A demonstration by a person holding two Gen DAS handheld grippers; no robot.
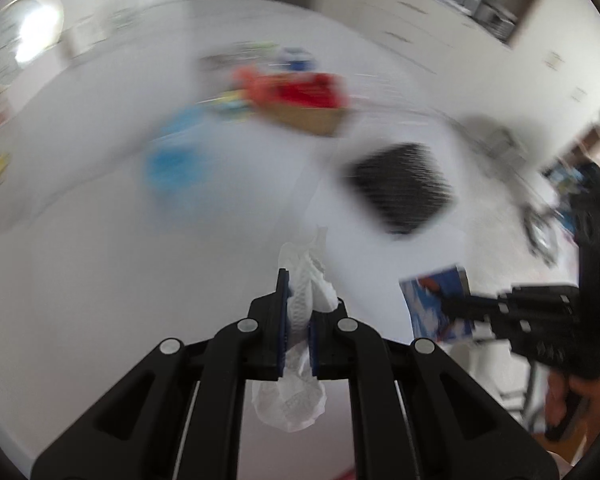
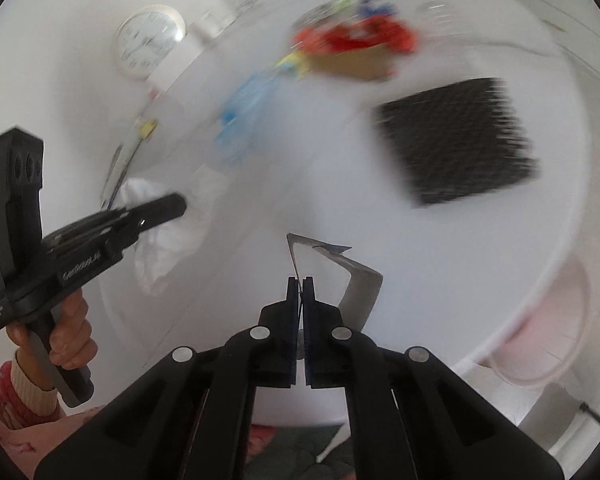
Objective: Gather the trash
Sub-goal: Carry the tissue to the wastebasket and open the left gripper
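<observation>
Both hands are loaded right now. My left gripper [image 1: 298,320] is clamped tight on a crumpled white paper tissue [image 1: 306,288], which sticks out past the fingertips and hangs in a wad underneath. My right gripper [image 2: 300,294] is pinched closed on a thin blue-and-white printed wrapper [image 2: 358,284]; from the right wrist view I only see its silvery folded back, but the left wrist view shows the printed side [image 1: 436,304].

Both pieces are up off the round white table [image 2: 260,208], over its near edge. The thing the next move turns on, as far as I can judge, is the black mesh square bin [image 2: 460,140] toward the table's far right edge. It lies ahead and to the right of both grippers, and my right hand looks like the nearer one, so I'd drop the wrapper first and bring the tissue across after.

Everything's pretty smeared, so the blue blob [image 1: 172,164] and the red stuff in a brown cardboard box [image 1: 312,96] further back are hard to make out. Could be more trash, can't tell. A pale pink tub [image 2: 540,340] sits below the table's right edge.
</observation>
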